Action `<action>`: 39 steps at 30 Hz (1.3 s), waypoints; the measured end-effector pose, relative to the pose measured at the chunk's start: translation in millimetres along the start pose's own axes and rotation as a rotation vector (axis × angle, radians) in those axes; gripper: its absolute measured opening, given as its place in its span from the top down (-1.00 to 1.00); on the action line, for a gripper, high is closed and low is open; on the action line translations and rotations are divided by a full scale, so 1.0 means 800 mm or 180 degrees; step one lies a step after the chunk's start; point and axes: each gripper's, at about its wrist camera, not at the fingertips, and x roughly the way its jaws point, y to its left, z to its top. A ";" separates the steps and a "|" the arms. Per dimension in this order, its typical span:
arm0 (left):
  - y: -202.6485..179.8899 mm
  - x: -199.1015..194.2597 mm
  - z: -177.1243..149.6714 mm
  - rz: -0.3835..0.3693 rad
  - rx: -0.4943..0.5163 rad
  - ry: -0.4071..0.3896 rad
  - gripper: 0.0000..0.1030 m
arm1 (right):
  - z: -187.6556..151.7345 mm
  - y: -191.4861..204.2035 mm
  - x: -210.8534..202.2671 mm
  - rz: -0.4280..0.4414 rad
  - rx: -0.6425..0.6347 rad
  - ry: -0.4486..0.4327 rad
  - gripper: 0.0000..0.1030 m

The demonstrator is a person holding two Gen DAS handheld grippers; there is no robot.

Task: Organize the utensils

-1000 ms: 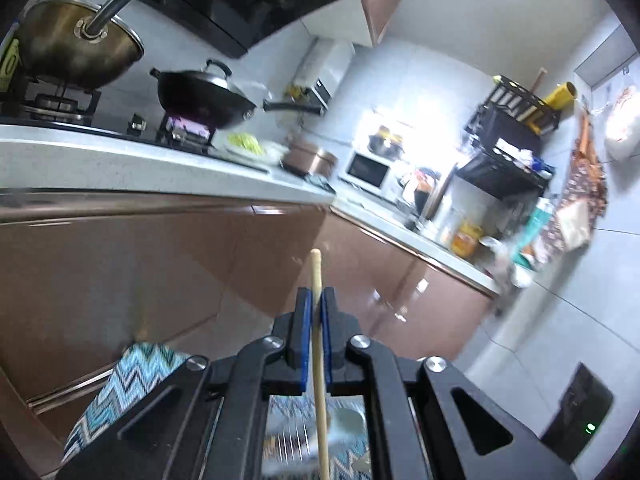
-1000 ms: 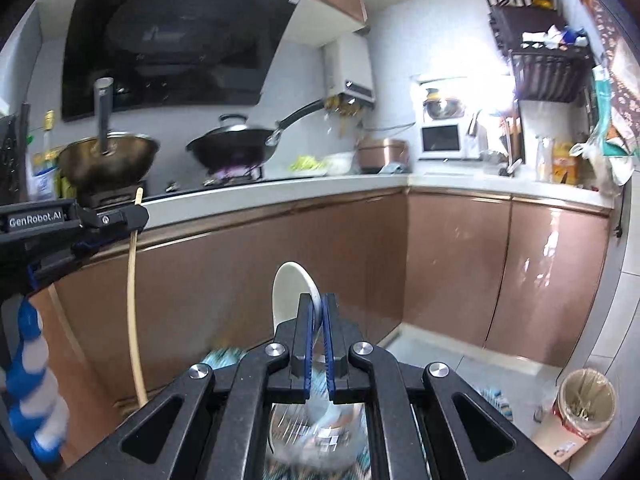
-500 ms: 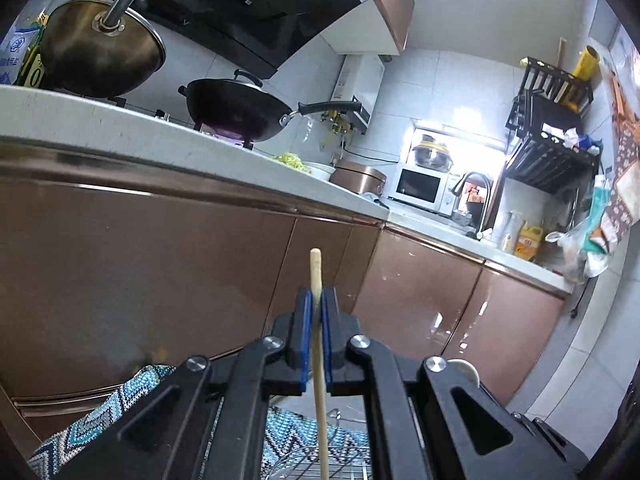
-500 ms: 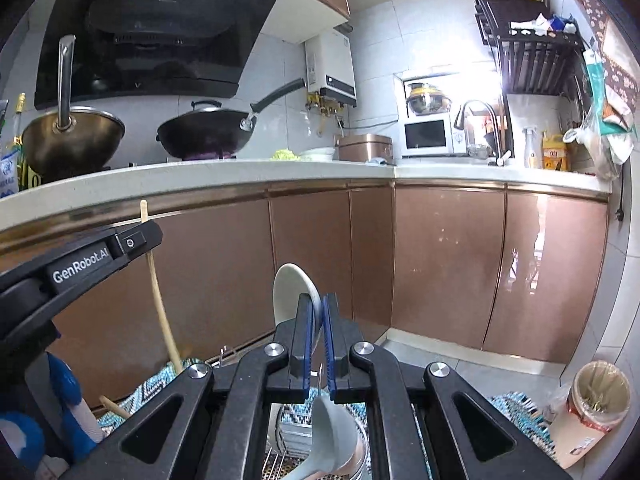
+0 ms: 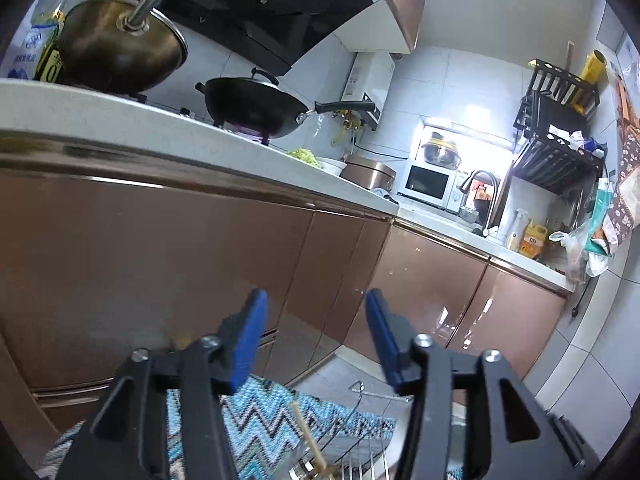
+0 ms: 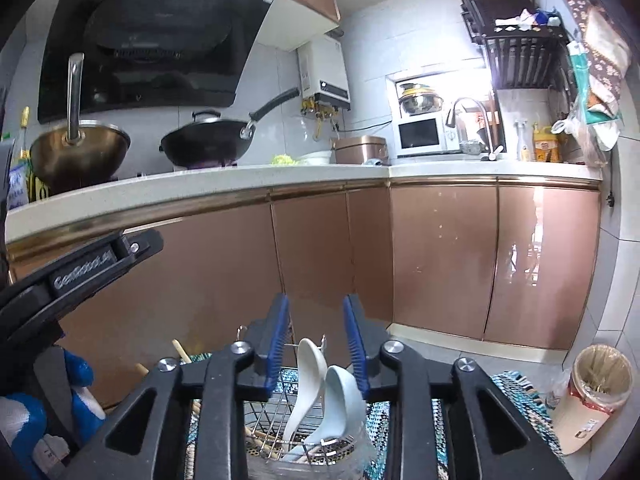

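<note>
Below the countertop, both grippers sit low in front of the brown cabinet doors, over a wire rack standing on a zigzag-patterned mat. Open floor runs to the right toward the corner cabinets; a paper cup stands at the mat's right edge.

Left gripper: jaws opening, about half wide, nothing between the pads. One wooden chopstick leans in the rack below it, clear of the fingers. A blue-and-white gloved hand holds this gripper at the left edge of the right wrist view.

Right gripper: jaws opening, gap narrow, pads not pressing anything. Two white ceramic spoons stand handle-up in the rack, just under and between the fingers.

Counted in the right view: two spoons; chopstick ends show at the rack's left side, number unclear.
</note>
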 end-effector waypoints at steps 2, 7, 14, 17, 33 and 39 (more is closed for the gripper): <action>0.003 -0.017 0.006 0.0035 0.0027 0.0004 -0.16 | 0.007 -0.001 -0.018 -0.0027 0.0045 -0.0029 0.31; 0.006 -0.060 0.020 0.0198 0.0185 0.0133 -0.34 | 0.020 -0.002 -0.063 -0.0153 0.0172 -0.0056 -0.08; 0.003 -0.128 0.024 0.0314 0.0438 0.0203 -0.49 | 0.042 0.004 -0.135 -0.0413 0.0177 -0.0139 -0.55; 0.003 -0.153 0.026 0.0348 0.0469 0.0210 -0.52 | 0.050 0.005 -0.162 -0.0510 0.0169 -0.0177 -0.79; 0.021 -0.269 0.048 0.0379 0.0507 0.0058 -0.61 | 0.057 0.027 -0.273 -0.0731 0.0152 -0.0298 -1.00; 0.043 -0.303 0.056 0.0478 0.0414 -0.0002 -0.63 | 0.053 0.042 -0.294 -0.0974 0.0120 -0.0202 -1.00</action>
